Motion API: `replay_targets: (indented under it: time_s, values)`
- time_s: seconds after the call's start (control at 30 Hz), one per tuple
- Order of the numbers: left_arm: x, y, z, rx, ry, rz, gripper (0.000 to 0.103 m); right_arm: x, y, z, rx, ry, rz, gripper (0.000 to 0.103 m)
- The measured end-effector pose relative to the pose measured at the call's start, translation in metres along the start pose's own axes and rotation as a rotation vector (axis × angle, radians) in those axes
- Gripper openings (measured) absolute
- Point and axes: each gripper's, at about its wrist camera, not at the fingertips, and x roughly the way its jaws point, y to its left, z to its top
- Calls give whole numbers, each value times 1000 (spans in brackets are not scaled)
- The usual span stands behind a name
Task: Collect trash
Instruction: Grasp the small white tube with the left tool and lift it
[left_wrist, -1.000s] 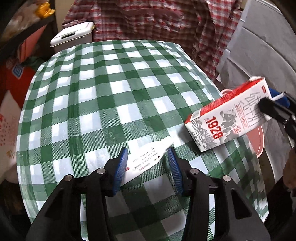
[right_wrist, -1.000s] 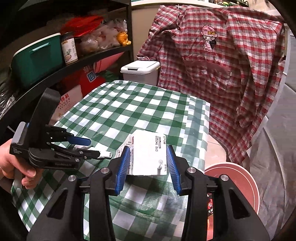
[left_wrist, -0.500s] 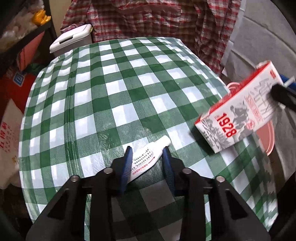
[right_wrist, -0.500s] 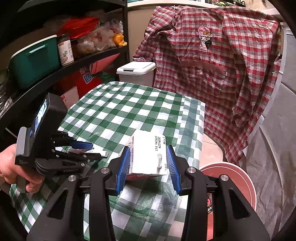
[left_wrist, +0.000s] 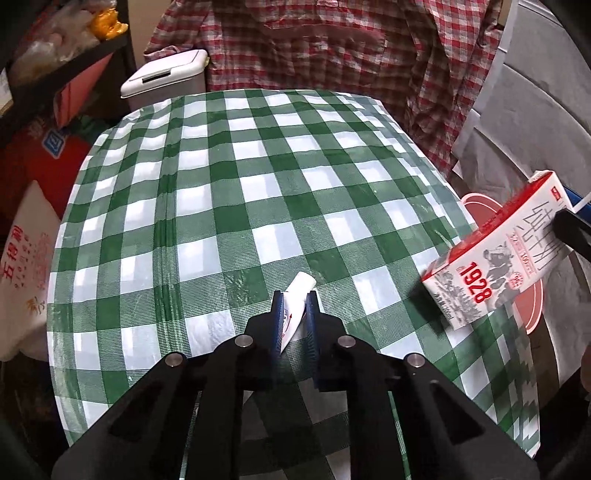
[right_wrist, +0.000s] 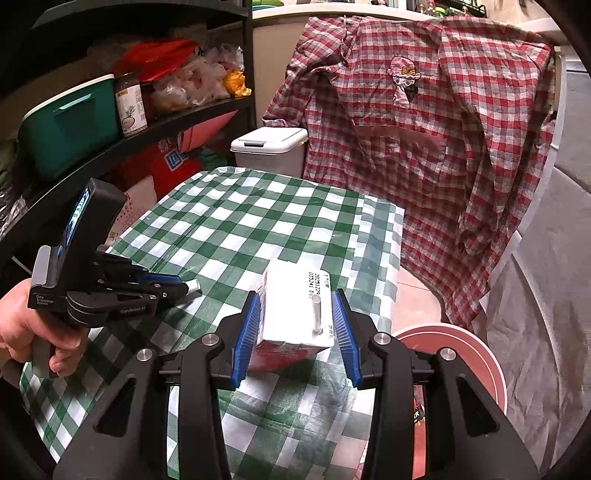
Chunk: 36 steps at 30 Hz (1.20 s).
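Note:
My left gripper (left_wrist: 294, 295) is shut on a small white tube (left_wrist: 298, 295), held just above the green-checked tablecloth (left_wrist: 221, 184); the tube's white cap sticks out past the fingertips. From the right wrist view, the left gripper (right_wrist: 183, 285) is at the left with the tube's cap (right_wrist: 193, 285) showing. My right gripper (right_wrist: 295, 295) is shut on a red-and-white milk carton (right_wrist: 295, 306) with a straw on top, lifted over the table's right edge. The carton (left_wrist: 495, 254) also shows at the right of the left wrist view.
A pink-red round bin (right_wrist: 450, 343) stands on the floor right of the table, below the carton. A white lidded bin (left_wrist: 166, 77) stands behind the table. A red plaid shirt (right_wrist: 424, 129) hangs at the back. Cluttered shelves (right_wrist: 110, 122) line the left side.
My left gripper has closed on the white tube and lifted it slightly. My right gripper has carried the carton up and to the right, toward the table's edge over the pink bin.

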Motion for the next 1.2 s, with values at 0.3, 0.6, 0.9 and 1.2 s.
replay_targets:
  time_s: [0.3,0.6,0.9,1.2]
  values:
    - [10,2,-5,20,34,37,45,-2,-2,-1,6,0,1,41]
    - [16,-1,-6,39,48,50,29,-1,-1,-2,4,2,5,41]
    - [9,-3,-4,36,27,48,26,-3,-2,-2,4,-6,-1,41]
    - [-22,-17,6,22,-52,36,25,-17,-10,-1,10,-28,-12,41]
